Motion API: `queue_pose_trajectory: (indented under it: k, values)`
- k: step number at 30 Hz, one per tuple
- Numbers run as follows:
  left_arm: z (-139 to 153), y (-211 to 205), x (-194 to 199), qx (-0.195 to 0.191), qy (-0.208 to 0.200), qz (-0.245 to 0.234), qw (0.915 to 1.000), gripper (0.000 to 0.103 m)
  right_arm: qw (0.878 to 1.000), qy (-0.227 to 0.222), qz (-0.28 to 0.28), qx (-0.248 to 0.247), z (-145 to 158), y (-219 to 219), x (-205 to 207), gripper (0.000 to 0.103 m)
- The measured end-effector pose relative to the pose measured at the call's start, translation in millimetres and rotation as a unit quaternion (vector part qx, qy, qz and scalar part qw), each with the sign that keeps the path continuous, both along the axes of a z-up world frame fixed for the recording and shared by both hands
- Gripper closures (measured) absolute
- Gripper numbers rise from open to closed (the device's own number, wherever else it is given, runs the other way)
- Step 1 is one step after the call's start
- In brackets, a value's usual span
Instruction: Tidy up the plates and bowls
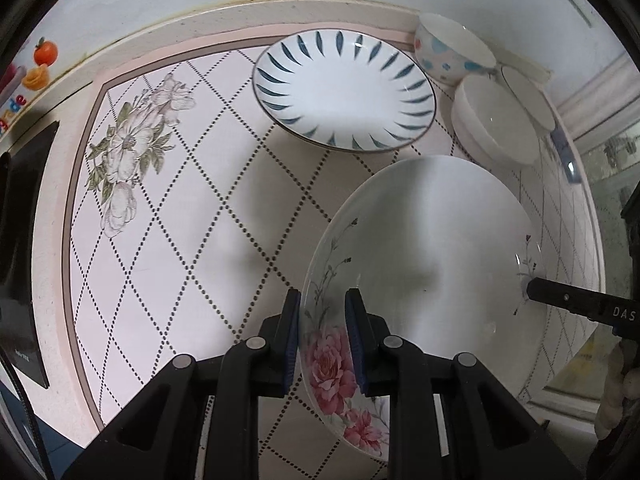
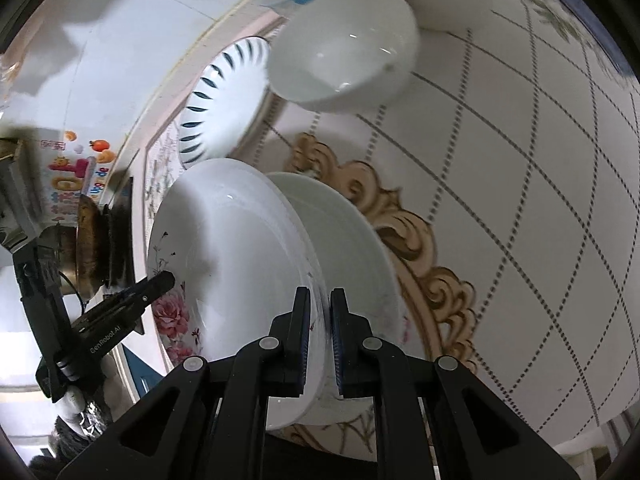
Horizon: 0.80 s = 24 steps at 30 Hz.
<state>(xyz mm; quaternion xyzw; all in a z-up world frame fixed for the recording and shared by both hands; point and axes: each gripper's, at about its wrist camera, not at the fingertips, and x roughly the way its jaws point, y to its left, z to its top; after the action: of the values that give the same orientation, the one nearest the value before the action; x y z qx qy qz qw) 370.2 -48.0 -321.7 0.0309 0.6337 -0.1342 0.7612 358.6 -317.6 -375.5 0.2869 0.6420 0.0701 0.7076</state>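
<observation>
Transport underway: both tongs, left (image 1: 322, 320) and right (image 2: 320, 320), clamp the rose plate (image 1: 424, 240) rim, likely bound for the blue-striped plate (image 1: 344, 88) at upper centre.

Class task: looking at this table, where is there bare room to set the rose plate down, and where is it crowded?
Bare tablecloth lies left of the rose plate, between the printed flower and the blue-striped plate. The far right corner is crowded with bowls.

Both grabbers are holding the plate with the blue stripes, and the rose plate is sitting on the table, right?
Not quite, they are swapped. In the left wrist view both grippers, left and right, hold the rose plate by its rim, and the blue-striped plate sits on the table.
</observation>
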Motion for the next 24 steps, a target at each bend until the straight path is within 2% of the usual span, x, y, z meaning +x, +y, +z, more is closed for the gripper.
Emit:
queue_pose_trajectory:
  k: [15, 21, 24]
  values:
    - [-22, -20, -6, 0.044, 0.002, -0.020, 0.9988, 0.083, 1.000, 0.014, 0.006, -0.012, -14, -8, -6, 0.091]
    - [-30, -23, -5, 0.049, 0.008, -0.017, 0.9986, 0.083, 1.000, 0.014, 0.010, -0.013, -16, -6, -5, 0.091]
    - [-32, -27, -6, 0.056, -0.005, -0.019, 0.9983, 0.083, 1.000, 0.013, 0.016, -0.019, -16, -3, -4, 0.091]
